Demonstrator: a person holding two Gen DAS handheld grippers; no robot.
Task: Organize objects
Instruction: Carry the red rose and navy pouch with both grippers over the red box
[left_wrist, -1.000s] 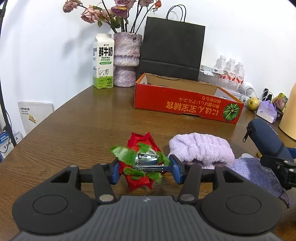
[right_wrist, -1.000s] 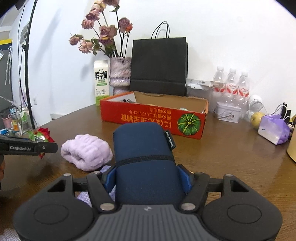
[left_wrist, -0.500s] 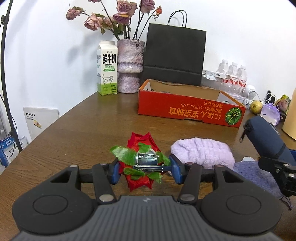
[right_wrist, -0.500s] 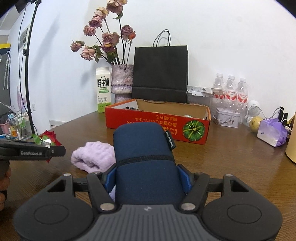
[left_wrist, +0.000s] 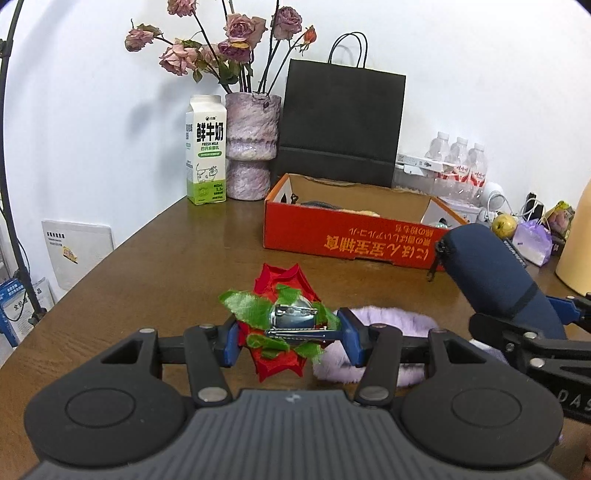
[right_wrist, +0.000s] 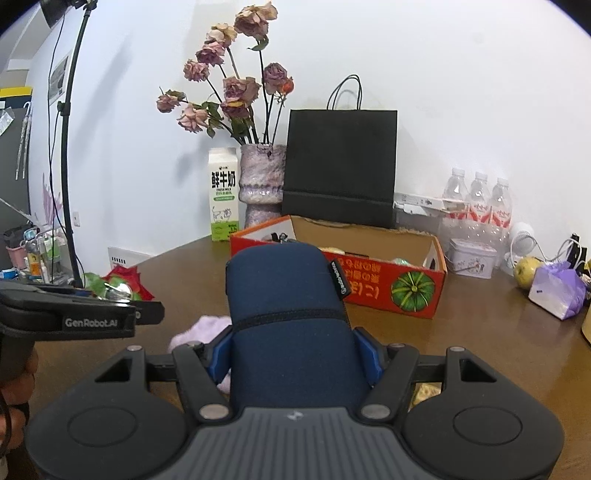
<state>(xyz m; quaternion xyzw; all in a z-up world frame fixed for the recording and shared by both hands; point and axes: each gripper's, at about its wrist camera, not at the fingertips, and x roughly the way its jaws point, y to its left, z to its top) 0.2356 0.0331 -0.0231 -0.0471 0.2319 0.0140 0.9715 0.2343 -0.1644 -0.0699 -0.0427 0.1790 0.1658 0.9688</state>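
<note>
My left gripper (left_wrist: 291, 338) clamped the rose brooch (left_wrist: 282, 321), my right gripper (right_wrist: 293, 354) the navy pouch (right_wrist: 288, 314) (bulky); I feared it snagging the red box (right_wrist: 417, 291) rim.

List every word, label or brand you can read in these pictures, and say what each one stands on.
"鲜牛奶" and "FRESH MILK": on the milk carton; its smaller lines are too small to read.
"GenRobot.AI": on the side of the left gripper.
Upside-down yellow Japanese lettering beside a pumpkin picture: on the red cardboard box, not reliably readable.
White tag on the navy zip pouch: too small.
Water bottles: red labels blurred.
</note>
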